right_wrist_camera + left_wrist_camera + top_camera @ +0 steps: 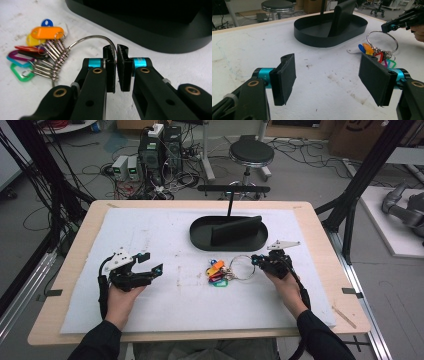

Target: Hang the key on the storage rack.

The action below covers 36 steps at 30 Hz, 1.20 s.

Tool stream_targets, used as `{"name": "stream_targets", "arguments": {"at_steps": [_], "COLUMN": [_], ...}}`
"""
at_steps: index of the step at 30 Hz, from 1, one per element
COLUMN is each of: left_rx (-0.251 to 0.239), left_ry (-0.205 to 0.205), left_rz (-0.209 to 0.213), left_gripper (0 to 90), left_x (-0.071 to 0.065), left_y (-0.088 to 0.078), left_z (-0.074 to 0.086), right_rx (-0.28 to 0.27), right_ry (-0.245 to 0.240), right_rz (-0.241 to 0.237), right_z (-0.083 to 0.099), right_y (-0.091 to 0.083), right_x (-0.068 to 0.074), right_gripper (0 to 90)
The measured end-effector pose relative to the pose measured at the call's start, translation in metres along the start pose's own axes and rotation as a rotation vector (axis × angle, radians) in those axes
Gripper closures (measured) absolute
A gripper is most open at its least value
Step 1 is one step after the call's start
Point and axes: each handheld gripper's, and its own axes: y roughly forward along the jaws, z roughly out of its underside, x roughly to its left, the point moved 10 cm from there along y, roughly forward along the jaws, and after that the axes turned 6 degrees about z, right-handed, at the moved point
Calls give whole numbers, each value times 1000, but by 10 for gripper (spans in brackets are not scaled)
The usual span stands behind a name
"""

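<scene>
Table [75, 245] pad lies bare left of the black tray [200, 237], giving free room. Key ring [242, 268] rests just before the tray; right gripper [116, 53] pinches its wire. Lift straight, tags [37, 42] dangling, clearing the tray rim. Left gripper [327, 75] idles, jaws wide.

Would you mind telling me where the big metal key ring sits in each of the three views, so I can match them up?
High view: the metal key ring lies right of centre, just left of the right gripper.
Left gripper view: upper right, above the coloured key tags.
Right gripper view: centre, arching up from the closed jaws.
Shared landmark: the black oval tray, beyond the ring.
</scene>
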Motion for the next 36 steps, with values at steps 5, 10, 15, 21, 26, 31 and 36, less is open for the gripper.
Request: {"name": "stream_targets", "arguments": {"at_steps": [5,10,15,21,26,31,36], "left_rx": [-4,14,20,23,22,22,22], "left_ry": [13,31,38,36,34,38,39], "left_rz": [28,67,85,80,78,81,81], "left_gripper": [303,304,303,303,304,303,303], "left_x": [-8,-21,-28,-27,-27,-28,-28], "left_y": [11,26,30,28,28,29,29], "left_z": [-8,-9,-9,-8,-7,-8,-8], "right_rx": [-28,6,58,114,112,110,77], "right_ry": [-18,5,-3,-65,-92,-59,-33], "right_rz": [-14,11,45,92,111,80,52], "right_z": [-5,0,9,17,16,16,11], "right_y": [-5,-1,9,23,24,23,18], "right_x": [6,0,-4,-4,-2,-2,0], "right_gripper": [900,884,774,768,876,879,879]}}
